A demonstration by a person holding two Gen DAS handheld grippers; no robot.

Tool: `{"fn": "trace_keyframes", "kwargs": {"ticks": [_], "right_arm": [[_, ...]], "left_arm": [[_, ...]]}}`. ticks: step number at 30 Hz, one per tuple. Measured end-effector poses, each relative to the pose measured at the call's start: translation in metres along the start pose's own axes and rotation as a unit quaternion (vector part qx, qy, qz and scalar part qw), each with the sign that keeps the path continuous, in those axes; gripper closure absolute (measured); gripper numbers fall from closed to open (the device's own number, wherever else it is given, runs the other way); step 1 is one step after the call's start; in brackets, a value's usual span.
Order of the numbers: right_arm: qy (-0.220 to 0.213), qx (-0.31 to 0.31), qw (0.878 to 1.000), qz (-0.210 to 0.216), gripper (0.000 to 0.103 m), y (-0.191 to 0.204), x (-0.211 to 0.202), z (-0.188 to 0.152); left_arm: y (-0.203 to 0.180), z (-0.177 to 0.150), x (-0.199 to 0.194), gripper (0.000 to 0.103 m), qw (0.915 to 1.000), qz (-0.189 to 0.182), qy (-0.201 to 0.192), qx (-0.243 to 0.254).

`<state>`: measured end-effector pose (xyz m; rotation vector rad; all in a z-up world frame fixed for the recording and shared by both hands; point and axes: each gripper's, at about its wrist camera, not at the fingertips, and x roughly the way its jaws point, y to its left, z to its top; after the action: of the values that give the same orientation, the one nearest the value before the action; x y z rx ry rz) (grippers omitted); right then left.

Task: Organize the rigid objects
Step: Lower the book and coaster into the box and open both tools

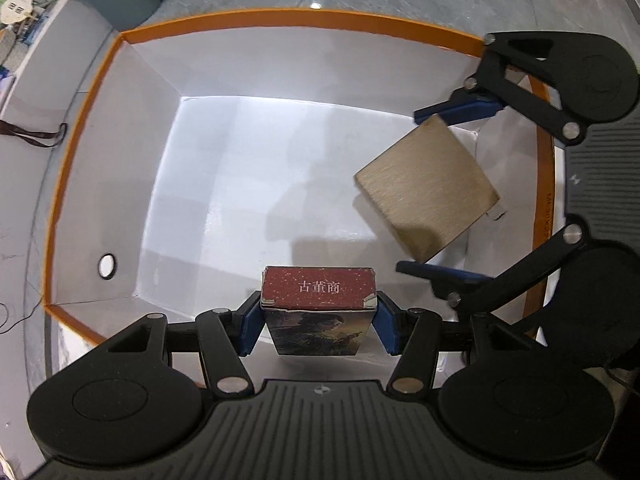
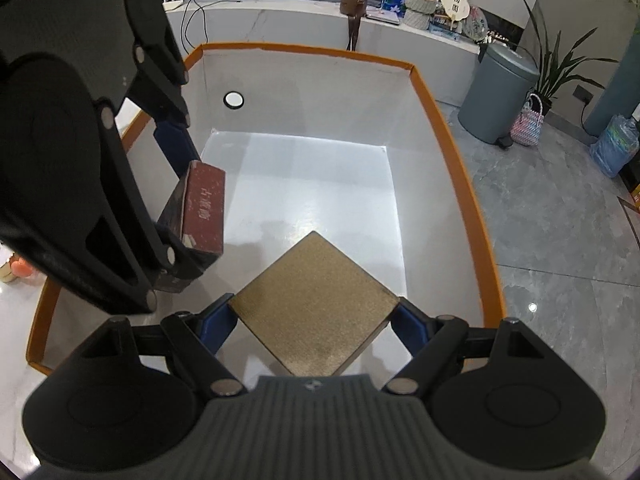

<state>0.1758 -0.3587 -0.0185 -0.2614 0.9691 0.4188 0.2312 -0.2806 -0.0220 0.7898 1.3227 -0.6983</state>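
Hanging over the big white cardboard bin with orange rim, the left gripper is clamped on a small dark red card box with white characters. Beside it, the right gripper squeezes a flat gold square box by two corners above the bin's floor.

bin: orange rim, white inside | card box: speckled red | tile: brushed gold

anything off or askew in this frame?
One oddity: the right gripper pinches the gold square box corner to corner, so it hangs as a diamond, skewed to the walls of the orange-rimmed bin. The left gripper holds the red card box squarely. Nothing spilled or damaged.
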Motion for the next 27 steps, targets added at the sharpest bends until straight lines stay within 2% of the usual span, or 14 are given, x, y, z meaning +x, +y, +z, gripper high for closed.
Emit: {"fn": "trace_keyframes", "kwargs": {"ticks": [3, 9, 20, 22, 27], "right_arm": [[0.014, -0.005, 1.000, 0.006, 0.021, 0.002, 0.006, 0.002], [0.037, -0.031, 0.999, 0.003, 0.021, 0.006, 0.020, 0.005], [0.041, -0.030, 0.999, 0.001, 0.021, 0.004, 0.028, 0.004], [0.041, -0.030, 0.999, 0.002, 0.021, 0.004, 0.028, 0.004], [0.043, -0.031, 0.999, -0.002, 0.019, 0.005, 0.026, 0.003]], "left_arm": [[0.000, 0.001, 0.007, 0.038, 0.9998, -0.007, 0.016, 0.011], [0.000, 0.014, 0.016, 0.038, 0.9994, -0.017, 0.025, 0.018], [0.002, 0.026, 0.030, 0.038, 0.9991, -0.027, 0.029, -0.015], [0.002, 0.027, 0.031, 0.035, 0.9990, -0.027, 0.032, -0.019], [0.004, 0.031, 0.022, 0.021, 0.9987, -0.031, 0.026, -0.030]]}}
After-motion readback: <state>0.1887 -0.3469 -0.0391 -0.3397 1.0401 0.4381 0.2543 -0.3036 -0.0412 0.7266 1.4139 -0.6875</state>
